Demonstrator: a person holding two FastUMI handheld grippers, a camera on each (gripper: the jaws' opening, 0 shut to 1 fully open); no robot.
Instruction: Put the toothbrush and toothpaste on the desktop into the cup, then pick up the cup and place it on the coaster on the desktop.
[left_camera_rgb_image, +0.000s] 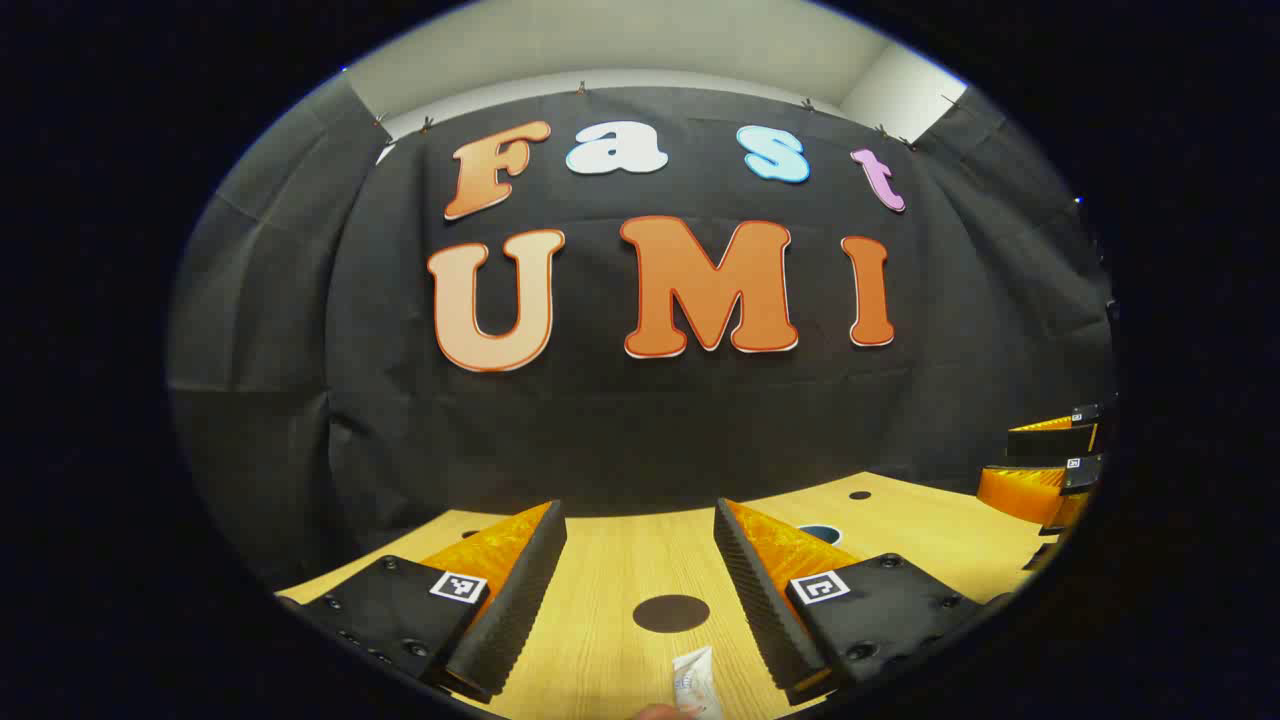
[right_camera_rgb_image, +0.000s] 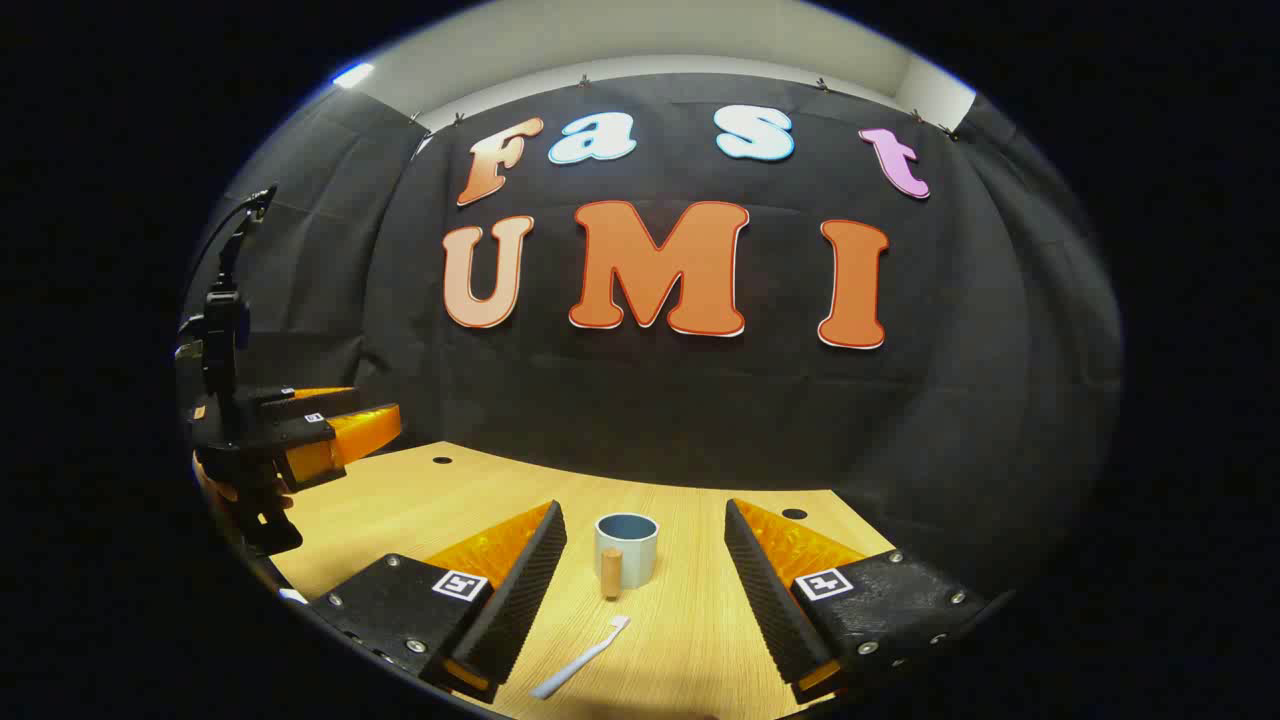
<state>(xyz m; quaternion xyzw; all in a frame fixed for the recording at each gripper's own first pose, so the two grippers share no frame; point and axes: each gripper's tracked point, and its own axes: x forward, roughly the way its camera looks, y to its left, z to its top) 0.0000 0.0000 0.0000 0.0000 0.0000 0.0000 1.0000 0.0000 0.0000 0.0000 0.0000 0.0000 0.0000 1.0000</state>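
Observation:
In the left gripper view my left gripper stands open over the wooden desk. A dark round coaster lies between its fingers, and a white toothpaste tube lies nearer, at the bottom edge. The cup's rim peeks out behind the right finger. In the right gripper view my right gripper is open and low over the desk. Between its fingers stands the pale blue cup with a wooden handle. A white toothbrush lies flat in front of the cup.
The other gripper, held above the desk's left side, appears at the left of the right gripper view. At the far right of the left gripper view is the right gripper. The desk has small round holes. The black cloth wall closes off the back.

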